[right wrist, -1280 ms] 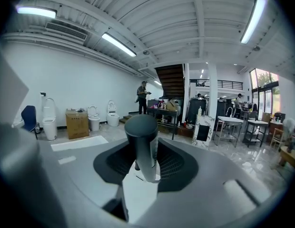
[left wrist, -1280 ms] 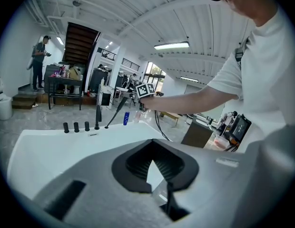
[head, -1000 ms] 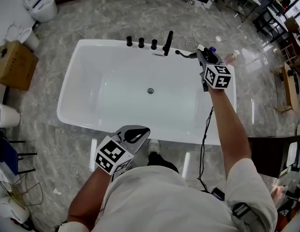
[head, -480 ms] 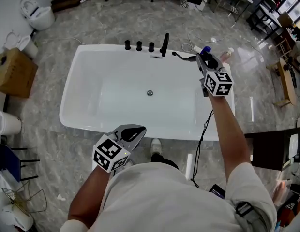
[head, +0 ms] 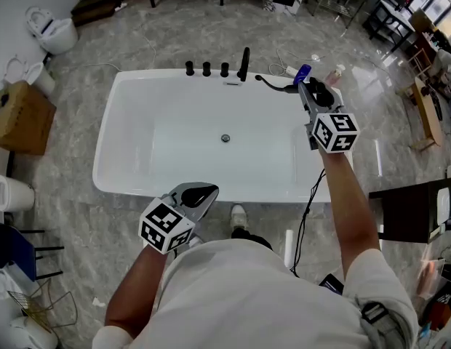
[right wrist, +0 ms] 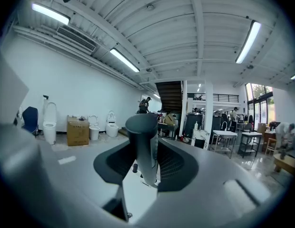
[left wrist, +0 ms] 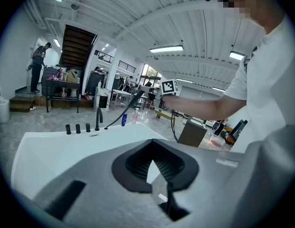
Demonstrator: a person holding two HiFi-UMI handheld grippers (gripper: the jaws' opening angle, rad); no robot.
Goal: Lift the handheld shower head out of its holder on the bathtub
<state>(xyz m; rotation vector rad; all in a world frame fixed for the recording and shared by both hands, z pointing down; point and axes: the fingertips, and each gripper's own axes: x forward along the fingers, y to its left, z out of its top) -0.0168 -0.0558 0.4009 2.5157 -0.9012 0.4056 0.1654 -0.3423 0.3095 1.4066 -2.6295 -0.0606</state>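
Note:
The black handheld shower head [head: 318,91] is clamped in my right gripper [head: 307,86], held in the air over the tub's far right corner. Its hose [head: 273,85] trails back toward the black tap set [head: 224,69] on the far rim of the white bathtub [head: 102,158]. In the right gripper view the dark handle [right wrist: 142,137] stands upright between the pads of the right gripper [right wrist: 146,161]. My left gripper [head: 209,190] hovers shut and empty over the near rim. Seen in its own view, the left gripper [left wrist: 153,161] holds nothing, and the tub [left wrist: 52,146] lies beyond it.
Toilets [head: 54,31] and a cardboard box [head: 18,118] stand left of the tub. A blue bottle [head: 303,71] and a pink one [head: 334,73] sit on the floor past the right corner. A dark cabinet [head: 411,220] is at the right. A cable [head: 307,209] hangs from my right arm.
My right gripper has risen toward the camera and drifted slightly right with the shower head in it. The left gripper has shifted only a little.

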